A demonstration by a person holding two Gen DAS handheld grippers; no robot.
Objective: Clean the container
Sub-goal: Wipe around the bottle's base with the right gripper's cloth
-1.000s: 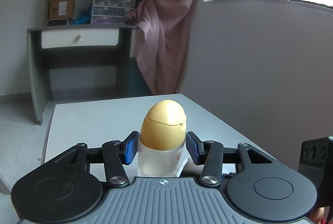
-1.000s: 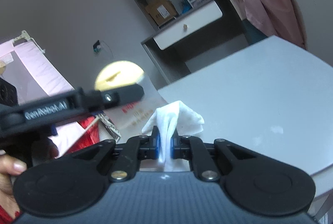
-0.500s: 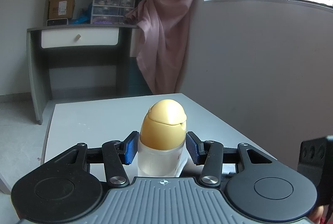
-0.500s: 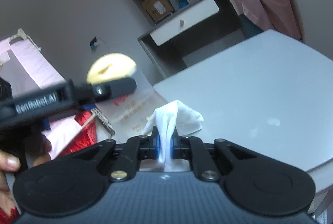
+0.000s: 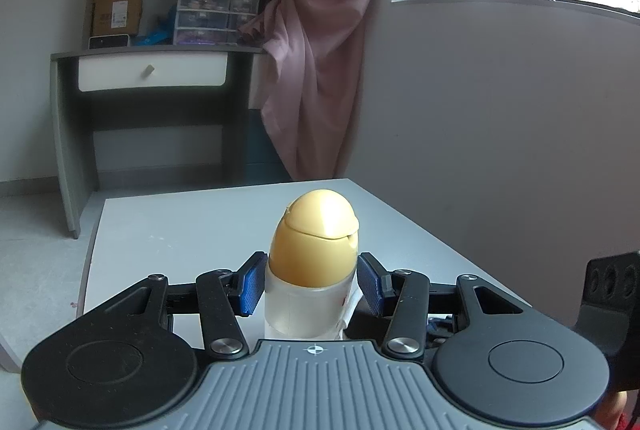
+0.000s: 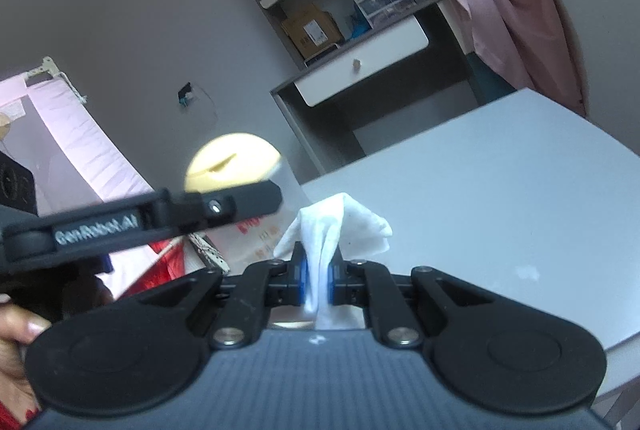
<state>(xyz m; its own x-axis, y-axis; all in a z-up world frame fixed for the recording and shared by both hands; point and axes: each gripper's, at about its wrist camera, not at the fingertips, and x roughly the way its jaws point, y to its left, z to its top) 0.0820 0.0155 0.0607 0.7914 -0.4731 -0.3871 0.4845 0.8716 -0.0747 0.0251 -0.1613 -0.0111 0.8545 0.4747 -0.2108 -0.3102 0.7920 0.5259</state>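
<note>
Table (image 5: 208,226) grey, desk (image 5: 152,70) and curtain (image 5: 320,70) beyond.

The left gripper (image 6: 276,204) carries "GenRobot.AI" in pale letters along its black finger (image 6: 160,218), left of the tissue (image 6: 336,226).

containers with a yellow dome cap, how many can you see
1. The container sits between the left gripper fingers above the grey table; the right wrist view shows the same one behind that gripper. Others may be out of frame.
</note>
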